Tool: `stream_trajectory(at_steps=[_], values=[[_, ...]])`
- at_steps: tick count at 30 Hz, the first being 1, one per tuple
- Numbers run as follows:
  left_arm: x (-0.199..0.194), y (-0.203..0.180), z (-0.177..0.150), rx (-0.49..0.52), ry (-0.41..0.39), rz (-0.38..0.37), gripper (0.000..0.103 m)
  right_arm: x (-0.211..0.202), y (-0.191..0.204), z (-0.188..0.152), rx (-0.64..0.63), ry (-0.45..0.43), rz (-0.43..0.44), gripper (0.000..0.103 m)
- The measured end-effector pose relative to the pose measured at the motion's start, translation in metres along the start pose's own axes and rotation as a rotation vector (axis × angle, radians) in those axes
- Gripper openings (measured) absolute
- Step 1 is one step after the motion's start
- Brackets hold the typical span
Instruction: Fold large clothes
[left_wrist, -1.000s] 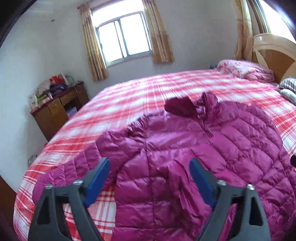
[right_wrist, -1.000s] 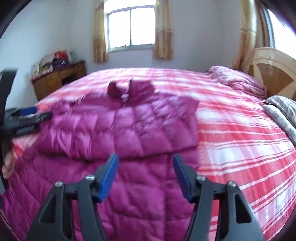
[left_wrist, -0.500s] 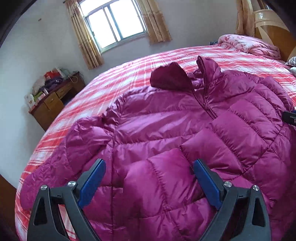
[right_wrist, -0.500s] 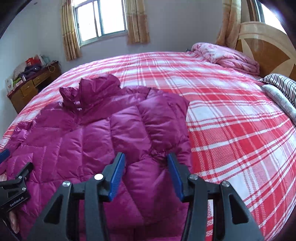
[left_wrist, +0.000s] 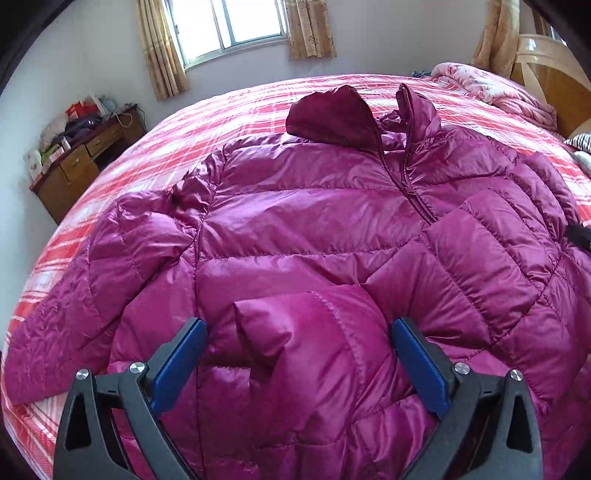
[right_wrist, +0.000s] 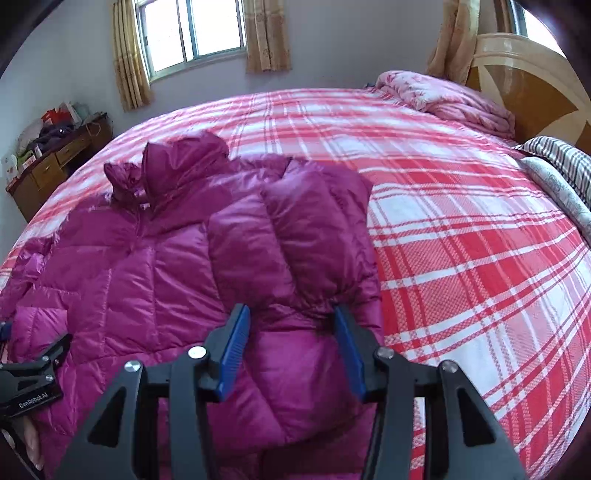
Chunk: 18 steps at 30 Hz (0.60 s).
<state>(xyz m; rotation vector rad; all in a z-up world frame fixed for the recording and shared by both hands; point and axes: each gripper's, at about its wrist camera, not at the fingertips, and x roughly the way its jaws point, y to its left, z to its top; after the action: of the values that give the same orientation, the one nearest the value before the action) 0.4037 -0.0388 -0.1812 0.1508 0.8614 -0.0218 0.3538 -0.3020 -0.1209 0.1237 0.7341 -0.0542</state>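
Your bed's red-and-white plaid sheet (right_wrist: 461, 229) fills the middle of both frames. At upper right you have a pink floral quilt (right_wrist: 447, 96) bundled against the wooden headboard (right_wrist: 532, 77). A cluttered wooden desk (left_wrist: 81, 166) stands at left, a curtained window (left_wrist: 236, 26) at top.

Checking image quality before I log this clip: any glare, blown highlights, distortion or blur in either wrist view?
Left wrist view: sharp; bright sheen on the shiny magenta quilted down jacket; window blown white; fisheye bows the red-and-white plaid bedspread; dark corner vignetting. Right wrist view: sharp too, same washed-out window, strong barrel curve, softer sheen on the jacket.
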Motion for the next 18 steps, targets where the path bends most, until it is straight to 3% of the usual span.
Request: stream_trajectory(at_steps=[4,12,18], values=[[0.001,0.005,-0.001,-0.028,0.008,-0.029,0.101,-0.001,0.008,0.028,0.013,-0.042,-0.012,0.051],[0.001,0.003,-0.001,-0.025,0.006,-0.024,0.101,0.073,0.009,0.027,0.006,0.126,-0.034,0.052],[0.002,0.003,-0.001,-0.025,0.005,-0.023,0.102,0.073,0.008,0.027,-0.016,0.139,-0.042,0.052]])
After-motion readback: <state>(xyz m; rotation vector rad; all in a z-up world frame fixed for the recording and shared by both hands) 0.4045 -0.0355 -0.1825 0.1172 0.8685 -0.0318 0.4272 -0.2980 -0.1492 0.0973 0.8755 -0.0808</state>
